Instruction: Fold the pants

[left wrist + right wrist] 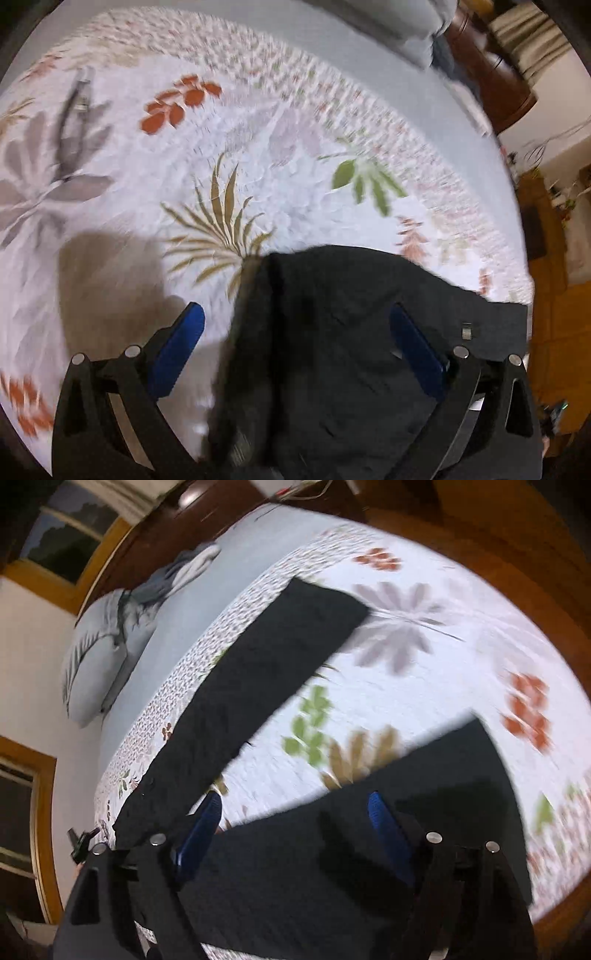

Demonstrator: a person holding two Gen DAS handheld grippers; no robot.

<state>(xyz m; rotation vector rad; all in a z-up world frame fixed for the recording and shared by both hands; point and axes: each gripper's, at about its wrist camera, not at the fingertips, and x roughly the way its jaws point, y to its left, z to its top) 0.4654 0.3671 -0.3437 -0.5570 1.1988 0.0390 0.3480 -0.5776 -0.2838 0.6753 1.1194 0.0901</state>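
The black pants (280, 672) lie spread on a bed, on a white quilt (295, 206) printed with leaves and flowers. In the right wrist view the 2 legs run apart in a V: 1 leg stretches away toward the quilt's patterned border, its cuff end square and flat, and the other leg (454, 775) reaches out to the right. The wider upper part of the pants fills the lower middle of that view.

The right gripper (295, 812) hangs above that upper part, its blue fingers (384, 823) spread wide and clear of the cloth; nothing is gripped.

In the left wrist view a dark end of the pants (351, 332) lies below and between the fingers of the left gripper (295, 325). Its jaws also stand wide apart, with no pad pressing on the fabric.

Beyond the quilt is a pale blue sheet (221, 576) with a pillow (99, 657) and a wooden headboard (487, 74). Both views are blurred.
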